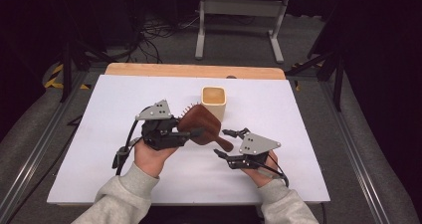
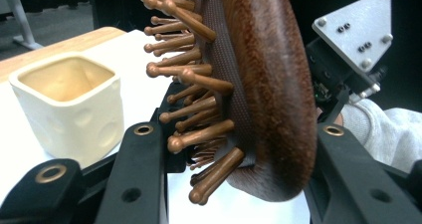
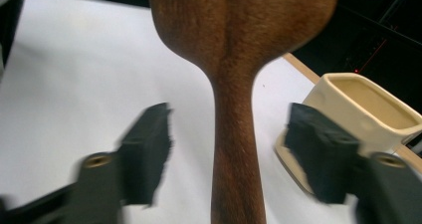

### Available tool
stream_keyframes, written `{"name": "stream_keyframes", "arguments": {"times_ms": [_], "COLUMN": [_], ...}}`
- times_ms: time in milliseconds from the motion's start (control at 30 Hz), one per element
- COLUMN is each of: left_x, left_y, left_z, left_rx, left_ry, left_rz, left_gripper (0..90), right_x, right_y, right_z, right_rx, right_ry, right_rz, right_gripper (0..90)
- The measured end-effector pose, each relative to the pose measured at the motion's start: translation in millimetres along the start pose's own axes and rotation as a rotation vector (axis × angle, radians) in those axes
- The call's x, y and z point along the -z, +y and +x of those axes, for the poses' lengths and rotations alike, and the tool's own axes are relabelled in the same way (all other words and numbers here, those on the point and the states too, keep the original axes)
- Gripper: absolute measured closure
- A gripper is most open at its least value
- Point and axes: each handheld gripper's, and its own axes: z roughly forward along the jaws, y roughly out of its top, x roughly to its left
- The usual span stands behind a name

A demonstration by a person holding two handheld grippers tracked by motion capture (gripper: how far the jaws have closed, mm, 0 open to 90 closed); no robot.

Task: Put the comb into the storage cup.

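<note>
Evidently the wooden hairbrush (image 1: 200,126) is held off the table (image 1: 99,149) so it can change hands: the left gripper (image 1: 191,132) has its fingers (image 2: 137,179) clenched across the paddle head, one on the bristle side and one on the smooth back, which keeps the brush on edge with its pins pointing toward the cream square cup (image 1: 215,102). That grip leaves the handle free and sticking out toward the right gripper (image 1: 225,143), whose fingers (image 3: 149,149) stand released on either side of the handle with a clear gap, touching nothing. Holding by the broad head likely gives a steadier clamp than the slim handle would. The cup stands upright on the table just behind the brush, mouth open, which suggests it is the place meant for the brush, handle first or head up; I cannot tell which.
</note>
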Motion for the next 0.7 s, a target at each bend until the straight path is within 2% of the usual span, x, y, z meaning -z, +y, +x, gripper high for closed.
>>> {"name": "stream_keyframes", "arguments": {"times_ms": [33, 233, 700], "left_x": [0.9, 6.8, 14.8], "left_y": [2.0, 17.1, 58.4], "left_z": [0.2, 3.3, 16.1], "left_rx": [-0.004, -0.033, -0.085], "left_ry": [0.0, 0.015, 0.045], "left_rz": [0.005, 0.019, 0.049], "left_gripper": [59.4, 59.4, 59.2], "right_x": [1.9, 8.0, 25.0], "right_y": [-0.2, -3.6, -12.5], "right_z": [-2.2, -10.7, -15.6], "right_rx": [-0.021, -0.092, -0.141], "right_ry": [0.004, 0.007, -0.031], "right_rz": [-0.015, -0.04, -0.04], "right_gripper": [20.7, 6.8, 3.9]}}
